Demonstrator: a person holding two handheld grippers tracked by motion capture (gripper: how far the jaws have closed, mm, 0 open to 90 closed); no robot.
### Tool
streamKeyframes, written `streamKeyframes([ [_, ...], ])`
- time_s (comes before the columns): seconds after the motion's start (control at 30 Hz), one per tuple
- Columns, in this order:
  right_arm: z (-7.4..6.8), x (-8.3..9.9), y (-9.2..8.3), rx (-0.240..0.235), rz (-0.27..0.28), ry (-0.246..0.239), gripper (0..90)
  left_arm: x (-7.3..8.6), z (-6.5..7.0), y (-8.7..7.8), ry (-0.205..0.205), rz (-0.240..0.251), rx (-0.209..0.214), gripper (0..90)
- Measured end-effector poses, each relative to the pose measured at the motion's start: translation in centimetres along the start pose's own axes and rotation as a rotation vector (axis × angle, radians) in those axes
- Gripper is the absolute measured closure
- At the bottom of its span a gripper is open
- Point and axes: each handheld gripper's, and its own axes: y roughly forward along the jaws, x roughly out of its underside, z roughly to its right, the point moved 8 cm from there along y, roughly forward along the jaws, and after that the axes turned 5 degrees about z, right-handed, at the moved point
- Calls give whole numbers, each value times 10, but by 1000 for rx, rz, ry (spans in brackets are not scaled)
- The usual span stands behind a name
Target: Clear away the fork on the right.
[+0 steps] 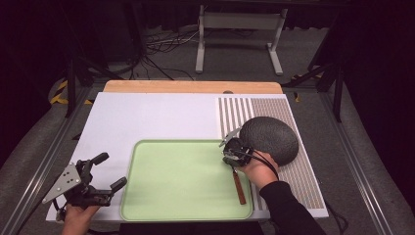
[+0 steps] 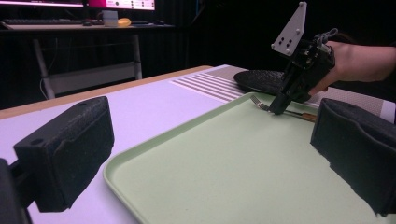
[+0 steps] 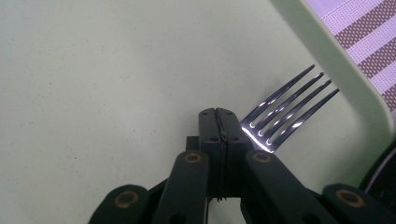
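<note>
A fork with a brown wooden handle lies at the right side of a pale green tray. My right gripper points down at the tray, jaws pressed together on the fork's thin neck. In the right gripper view the shiny tines stick out to the right of the shut jaws, close to the tray's rim. The left gripper view shows that gripper touching the fork. My left gripper is open and holds nothing, just off the tray's left edge; its pads frame the tray.
A dark round upturned bowl rests on a brown-and-white striped mat right of the tray, just behind my right hand. A white board covers the tabletop, with a wooden strip along its far edge. Cables and a stand are on the floor beyond.
</note>
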Motion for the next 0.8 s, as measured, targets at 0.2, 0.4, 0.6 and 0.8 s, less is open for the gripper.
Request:
streamKeyframes([
  [0.2, 3, 2, -1, 6, -6, 11, 899, 0, 0, 0, 0, 1, 0, 1],
  [0.4, 8, 5, -3, 15, -9, 21, 899, 0, 0, 0, 0, 1, 1, 1],
  [0.6, 12, 9, -4, 22, -9, 32, 899, 0, 0, 0, -1, 2, 2, 1],
  [0.8, 14, 11, -6, 25, -10, 44, 899, 0, 0, 0, -2, 2, 3, 1],
])
